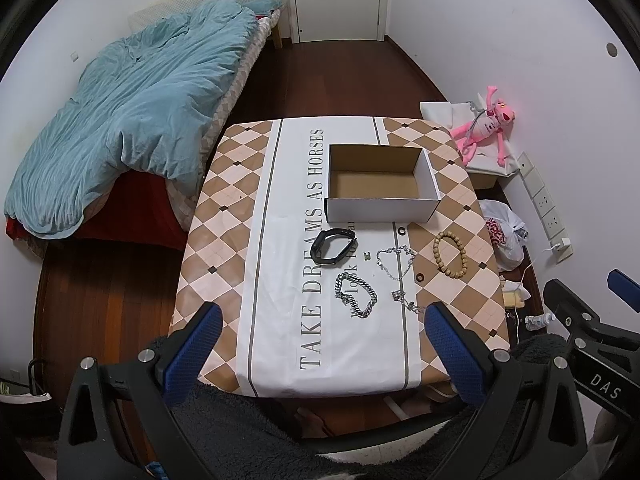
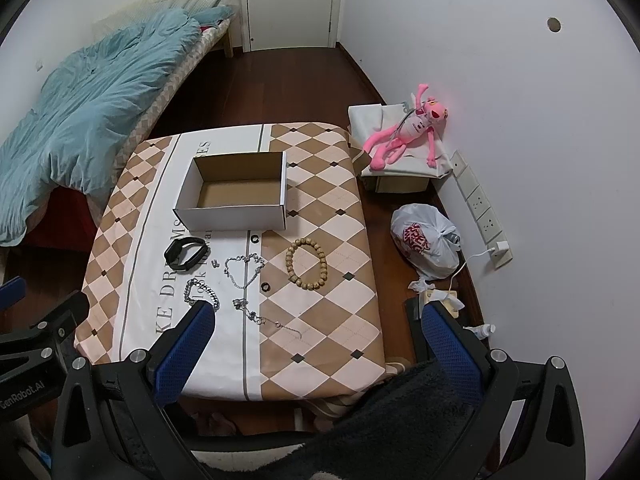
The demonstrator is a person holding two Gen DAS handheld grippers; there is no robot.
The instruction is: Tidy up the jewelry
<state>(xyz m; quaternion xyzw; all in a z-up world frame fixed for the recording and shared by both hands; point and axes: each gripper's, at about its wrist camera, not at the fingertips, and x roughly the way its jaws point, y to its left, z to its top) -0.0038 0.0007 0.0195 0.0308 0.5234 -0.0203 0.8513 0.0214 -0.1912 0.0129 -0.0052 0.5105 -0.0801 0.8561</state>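
Note:
An empty white cardboard box (image 1: 380,204) (image 2: 232,214) stands open at the back of the table. In front of it lie a black wristband (image 1: 333,246) (image 2: 185,254), a chunky silver chain bracelet (image 1: 356,295) (image 2: 201,293), a thin silver chain (image 1: 396,264) (image 2: 244,270), a second thin chain with charms (image 1: 408,302) (image 2: 264,318), and a wooden bead bracelet (image 1: 450,254) (image 2: 307,264). My left gripper (image 1: 320,340) is open and empty above the table's near edge. My right gripper (image 2: 316,340) is open and empty, also high over the near edge.
The table has a checked cloth (image 1: 224,240) with printed words. A bed with a blue duvet (image 1: 132,120) is on the left. A pink plush toy (image 2: 404,136) on a box, a plastic bag (image 2: 428,244) and wall sockets (image 2: 480,208) are on the right.

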